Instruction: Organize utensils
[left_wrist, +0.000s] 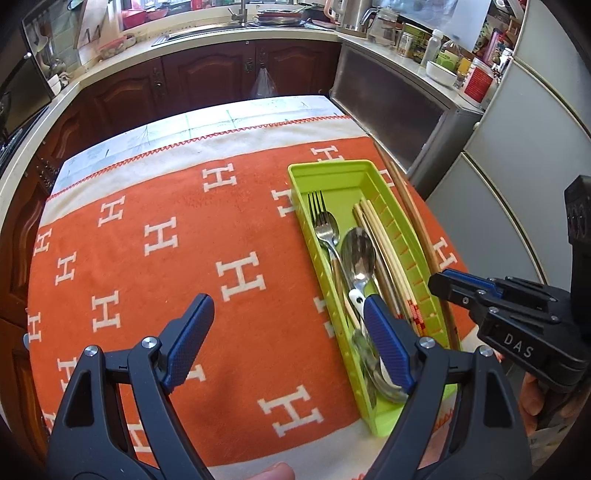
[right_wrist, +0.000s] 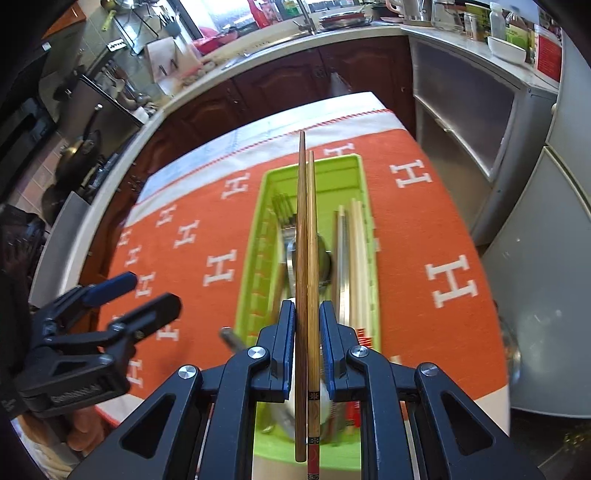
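Note:
A lime green utensil tray (left_wrist: 332, 173) lies on the orange cloth; it also shows in the right wrist view (right_wrist: 258, 229). In it lie a fork (left_wrist: 320, 218), a spoon (left_wrist: 357, 254) and pale chopsticks (left_wrist: 380, 243). My right gripper (right_wrist: 307, 321) is shut on a pair of brown chopsticks (right_wrist: 306, 236), held lengthwise above the tray; in the left wrist view they (left_wrist: 413, 218) run along the tray's right side, with the right gripper (left_wrist: 439, 284) at them. My left gripper (left_wrist: 288, 314) is open and empty, its right finger over the tray's near end.
The table carries an orange cloth with white H letters (left_wrist: 166, 236). Dark wood cabinets (left_wrist: 207, 77) and a sink counter run behind. A steel cabinet (left_wrist: 391, 103) and a fridge (left_wrist: 524, 140) stand at the right.

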